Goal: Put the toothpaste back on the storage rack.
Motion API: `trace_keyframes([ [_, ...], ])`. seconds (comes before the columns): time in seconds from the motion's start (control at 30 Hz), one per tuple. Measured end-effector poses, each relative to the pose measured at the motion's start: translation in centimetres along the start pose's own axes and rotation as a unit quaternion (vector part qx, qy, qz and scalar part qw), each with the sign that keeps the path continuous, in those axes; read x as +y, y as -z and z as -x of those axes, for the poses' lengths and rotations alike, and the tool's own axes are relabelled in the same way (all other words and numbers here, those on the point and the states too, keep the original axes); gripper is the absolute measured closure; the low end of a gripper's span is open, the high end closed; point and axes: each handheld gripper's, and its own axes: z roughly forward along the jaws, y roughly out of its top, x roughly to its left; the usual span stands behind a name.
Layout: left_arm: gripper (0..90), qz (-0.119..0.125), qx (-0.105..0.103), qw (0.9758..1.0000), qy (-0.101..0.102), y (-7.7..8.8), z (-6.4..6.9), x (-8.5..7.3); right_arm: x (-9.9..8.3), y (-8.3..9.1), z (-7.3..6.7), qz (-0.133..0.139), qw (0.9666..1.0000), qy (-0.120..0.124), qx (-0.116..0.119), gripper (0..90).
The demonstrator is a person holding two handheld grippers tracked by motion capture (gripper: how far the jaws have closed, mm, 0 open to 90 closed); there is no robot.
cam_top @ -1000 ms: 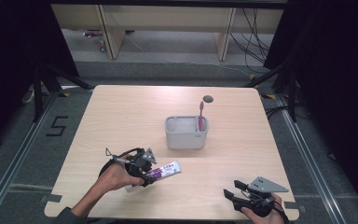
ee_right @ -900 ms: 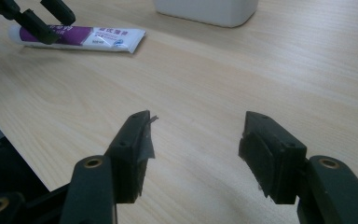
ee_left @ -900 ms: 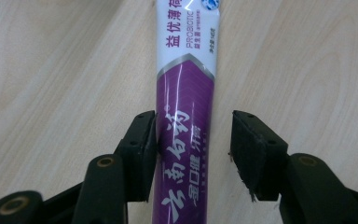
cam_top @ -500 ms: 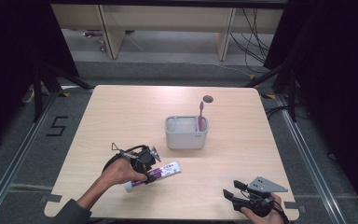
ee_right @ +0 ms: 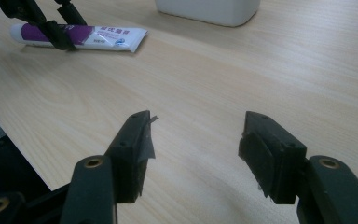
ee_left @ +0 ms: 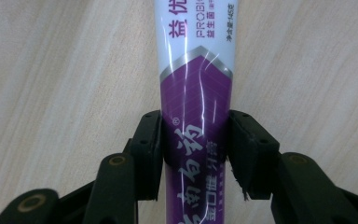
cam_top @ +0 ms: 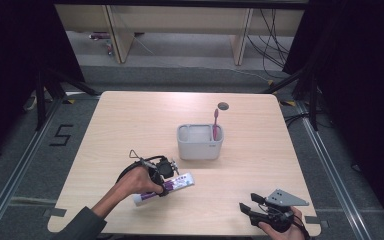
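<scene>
Progress is judged early: the tube [cam_top: 164, 188] lies flat on the table [cam_top: 130, 115], in front of and to the left of the holder [cam_top: 200, 142], and has not been lifted. One brush [cam_top: 215, 124] is already stood upright in the holder's right part; placing the tube there, if that is intended, remains undone.

The left gripper [ee_left: 195, 140] is set astride the tube with its jaws just closing. In the left gripper view both pads are seen against the tube's sides, so a grip is judged made or all but made. The right gripper [ee_right: 195, 140] is held low over the table's near right edge, jaws apart and nothing between them.

The tube is white at the crimped end and purple toward the cap, glossy, with printed characters. The body appears full and undented.
</scene>
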Motion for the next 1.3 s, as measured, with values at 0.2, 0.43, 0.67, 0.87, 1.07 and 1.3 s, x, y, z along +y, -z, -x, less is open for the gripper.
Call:
trace_keyframes([
  [0.2,56.8,-0.023,0.007,0.9997,-0.005,-0.1,0.2,0.7,0.0,0.0,-0.1,0.000,1.0000,-0.003,0.002,43.3],
  [0.43,56.8,-0.040,0.009,0.9991,-0.008,-0.3,0.2,1.1,0.0,0.0,0.0,0.002,1.0000,0.003,0.001,43.3],
  [0.67,57.0,-0.041,0.000,0.9992,-0.003,-0.4,0.0,1.1,0.0,0.0,-0.1,-0.005,1.0000,0.002,0.002,43.3],
  [0.87,58.1,-0.054,-0.003,0.9985,-0.010,-0.4,-0.1,1.4,0.0,0.1,-0.1,-0.005,1.0000,-0.002,0.004,43.3],
  [1.07,61.1,-0.051,-0.002,0.9986,-0.015,-0.4,-0.1,1.4,0.0,0.0,-0.1,-0.005,1.0000,0.000,0.001,43.3],
  [1.3,67.0,-0.032,-0.018,0.9991,-0.022,0.0,-0.6,0.9,0.0,0.0,-0.1,-0.007,1.0000,-0.004,0.003,43.4],
])
